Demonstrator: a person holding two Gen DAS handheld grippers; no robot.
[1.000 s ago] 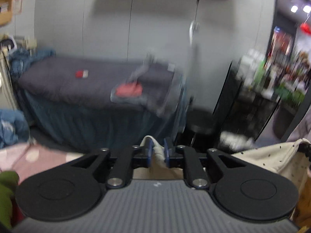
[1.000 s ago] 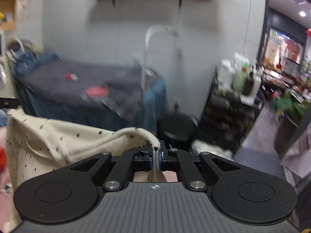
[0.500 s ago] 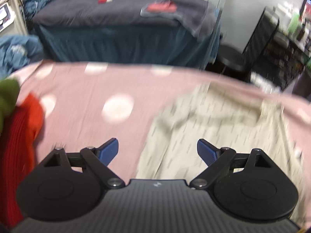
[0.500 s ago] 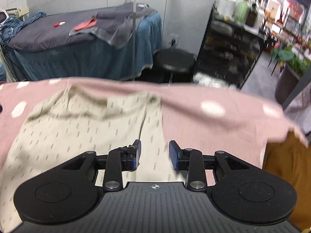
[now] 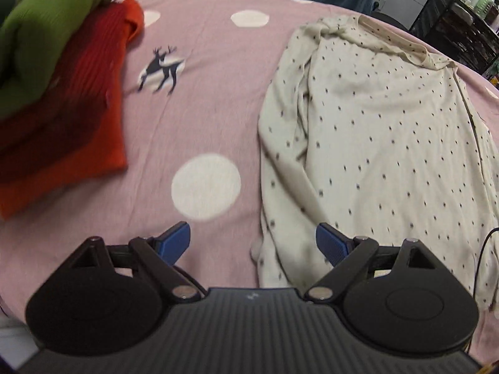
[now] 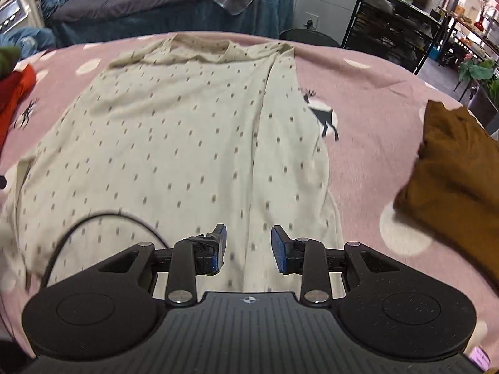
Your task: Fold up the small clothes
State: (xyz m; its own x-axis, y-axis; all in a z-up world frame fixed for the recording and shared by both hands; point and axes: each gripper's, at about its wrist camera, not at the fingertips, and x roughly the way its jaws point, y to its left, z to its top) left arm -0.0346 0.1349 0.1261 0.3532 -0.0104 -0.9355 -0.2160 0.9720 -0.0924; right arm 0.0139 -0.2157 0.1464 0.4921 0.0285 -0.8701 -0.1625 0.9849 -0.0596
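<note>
- The left gripper is hanging over the pink spotted bedcover with its jaws spread wide and gripping nothing; they have just been opening, and only the near left edge of the cream dotted garment is lying below and between them.
- Its blue fingertips are standing well apart, one over bare cover, the other over the garment's edge; whether either is touching cloth cannot be told.
- The right gripper is hovering over the same cream dotted garment with its jaws parted about halfway and empty; they too have just been opening, and the cloth is lying flat beneath the gap, not pinched.
- The garment is lying spread out on the bedcover, neckline at the far side, with some creases down its left side.
- A red knit with a green knit piled on it is sitting to the garment's left, apart from it.
- A brown folded garment is resting to the right, also apart.
- A black cable is looping across the near part of the right wrist view.
</note>
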